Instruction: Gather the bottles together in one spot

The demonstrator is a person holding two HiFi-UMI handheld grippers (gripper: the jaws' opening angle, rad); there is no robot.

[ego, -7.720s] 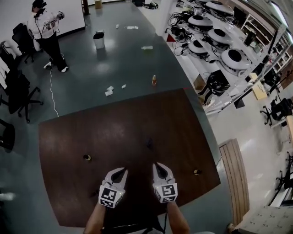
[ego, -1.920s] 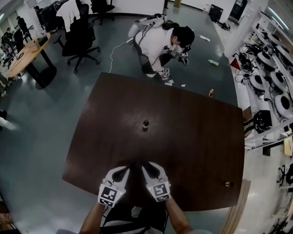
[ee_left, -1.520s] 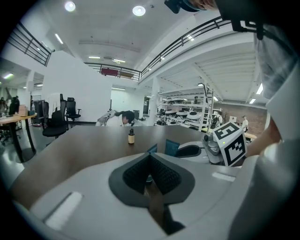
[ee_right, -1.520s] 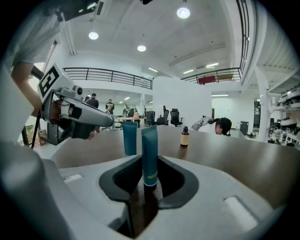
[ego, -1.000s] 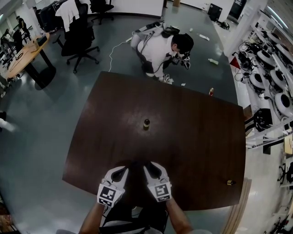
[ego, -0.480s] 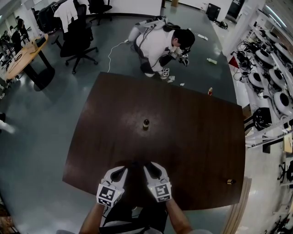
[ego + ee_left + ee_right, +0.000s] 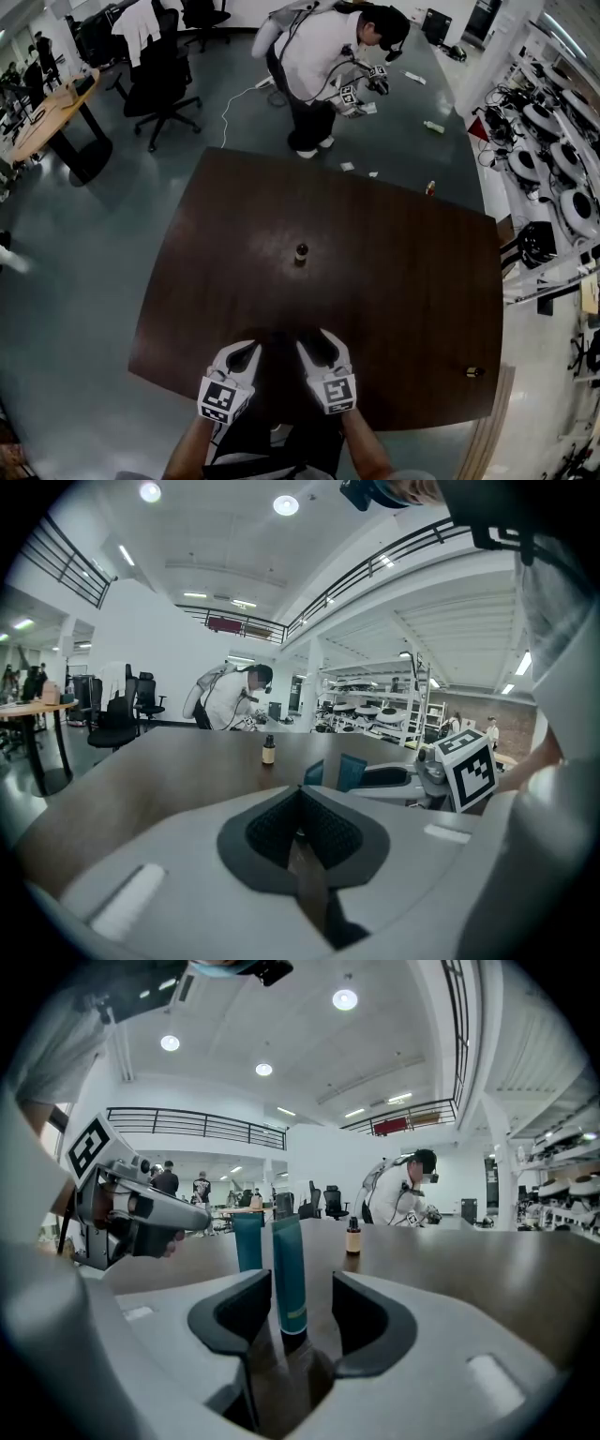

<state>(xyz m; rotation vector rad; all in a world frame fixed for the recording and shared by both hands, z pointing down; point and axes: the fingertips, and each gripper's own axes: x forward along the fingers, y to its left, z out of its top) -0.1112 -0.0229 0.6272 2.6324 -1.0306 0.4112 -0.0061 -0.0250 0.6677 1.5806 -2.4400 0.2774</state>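
At the table's near edge in the head view, the left gripper and right gripper sit side by side. A small brown bottle stands mid-table, and a second bottle is by the right edge.

Left gripper view: the jaws are pressed together with nothing between them.

Right gripper view: the jaws have just been opening. They flank an upright teal tube on the table without touching it. Another tube stands just behind.

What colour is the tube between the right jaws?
Teal; the tube shows best in right gripper view.
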